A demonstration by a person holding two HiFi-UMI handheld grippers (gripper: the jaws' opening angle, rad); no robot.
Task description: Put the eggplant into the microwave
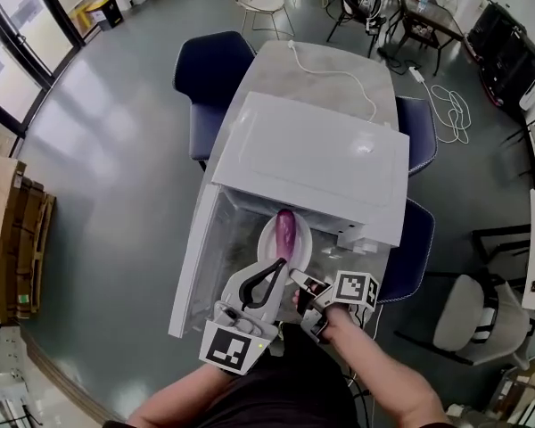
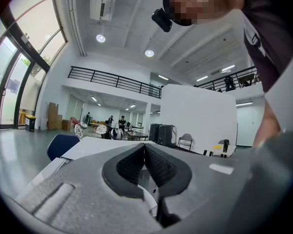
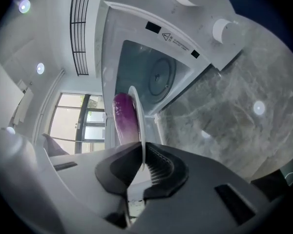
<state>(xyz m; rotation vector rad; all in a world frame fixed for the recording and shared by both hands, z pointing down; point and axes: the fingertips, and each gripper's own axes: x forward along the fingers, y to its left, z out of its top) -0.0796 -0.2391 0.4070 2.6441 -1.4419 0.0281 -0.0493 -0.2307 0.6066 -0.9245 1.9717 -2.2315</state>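
My left gripper [image 2: 144, 147]: fingers pressed together with nothing between them, close by the near left edge of the white plate [image 1: 269, 239]. The purple eggplant [image 1: 286, 228] lies along that plate, right at the open front of the white microwave [image 1: 312, 154]. The microwave stands on the grey counter [image 1: 334, 69] with its door [image 1: 192, 270] swung out to the left. My right gripper [image 3: 142, 155]: fingers pinching the plate's near rim, carrying plate and eggplant.
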